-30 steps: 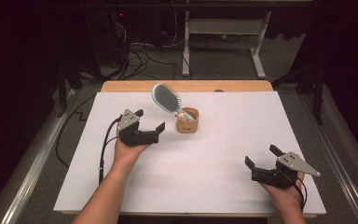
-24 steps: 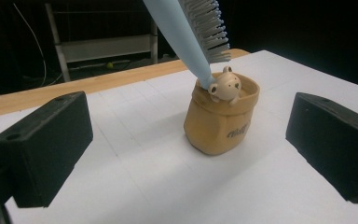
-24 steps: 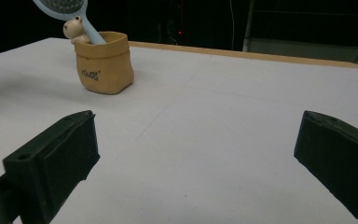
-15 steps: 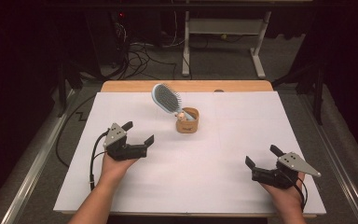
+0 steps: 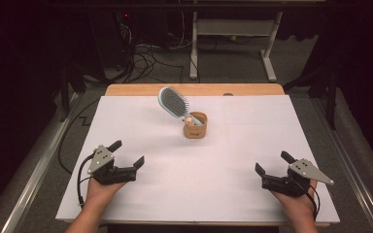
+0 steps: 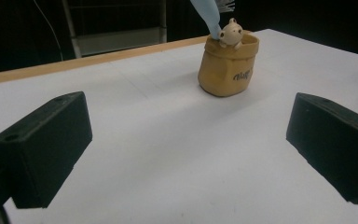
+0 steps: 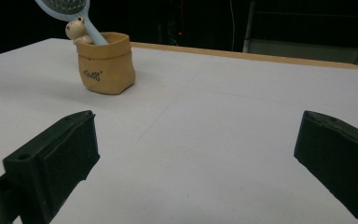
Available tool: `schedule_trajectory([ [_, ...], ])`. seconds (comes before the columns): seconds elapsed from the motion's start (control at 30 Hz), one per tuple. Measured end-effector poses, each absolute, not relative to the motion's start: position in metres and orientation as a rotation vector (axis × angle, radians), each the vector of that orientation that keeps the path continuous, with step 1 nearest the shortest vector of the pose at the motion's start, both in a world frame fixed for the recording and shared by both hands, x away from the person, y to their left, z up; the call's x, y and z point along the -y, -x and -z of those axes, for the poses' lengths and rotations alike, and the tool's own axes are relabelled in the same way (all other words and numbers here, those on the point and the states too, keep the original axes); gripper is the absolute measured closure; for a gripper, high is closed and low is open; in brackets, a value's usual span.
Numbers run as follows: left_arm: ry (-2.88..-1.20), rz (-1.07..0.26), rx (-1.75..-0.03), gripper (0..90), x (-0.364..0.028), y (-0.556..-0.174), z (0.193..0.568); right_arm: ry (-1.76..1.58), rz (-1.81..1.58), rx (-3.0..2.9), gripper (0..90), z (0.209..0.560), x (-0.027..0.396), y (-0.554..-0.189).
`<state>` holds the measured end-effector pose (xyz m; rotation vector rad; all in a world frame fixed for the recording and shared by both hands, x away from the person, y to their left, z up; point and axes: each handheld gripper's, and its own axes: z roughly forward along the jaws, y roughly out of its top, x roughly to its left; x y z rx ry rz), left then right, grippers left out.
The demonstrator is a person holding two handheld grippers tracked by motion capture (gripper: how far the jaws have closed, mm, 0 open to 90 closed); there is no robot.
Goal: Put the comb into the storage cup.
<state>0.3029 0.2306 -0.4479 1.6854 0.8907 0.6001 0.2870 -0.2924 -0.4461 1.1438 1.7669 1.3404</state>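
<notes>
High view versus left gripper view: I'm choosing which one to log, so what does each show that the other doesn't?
High view alone: both hands with their gear, the left hand-held gripper and right hand-held gripper open and apart on the white table, the whole brush head, and the floor cables beyond. Left gripper view alone: the writing on the pot and the bear figure close up. Both: the brush handle standing in the pot, jaws empty.
</notes>
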Motion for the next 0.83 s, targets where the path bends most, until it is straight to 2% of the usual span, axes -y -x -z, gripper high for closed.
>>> schedule_trajectory([
  [0.23,-1.681,-0.64,-0.871,0.6,-0.238,-0.288,0.451,-1.139,-1.345,-1.76,0.3,0.445,0.292,-0.285],
  [0.4,-1.691,-0.607,-0.889,0.0,-0.243,-0.292,0.456,-1.133,-1.348,-1.762,0.4,0.445,0.291,-0.285],
  [0.83,-1.671,-0.636,-0.864,0.0,-0.243,-0.287,0.451,-1.133,-1.345,-1.754,0.3,0.444,0.292,-0.284],
])
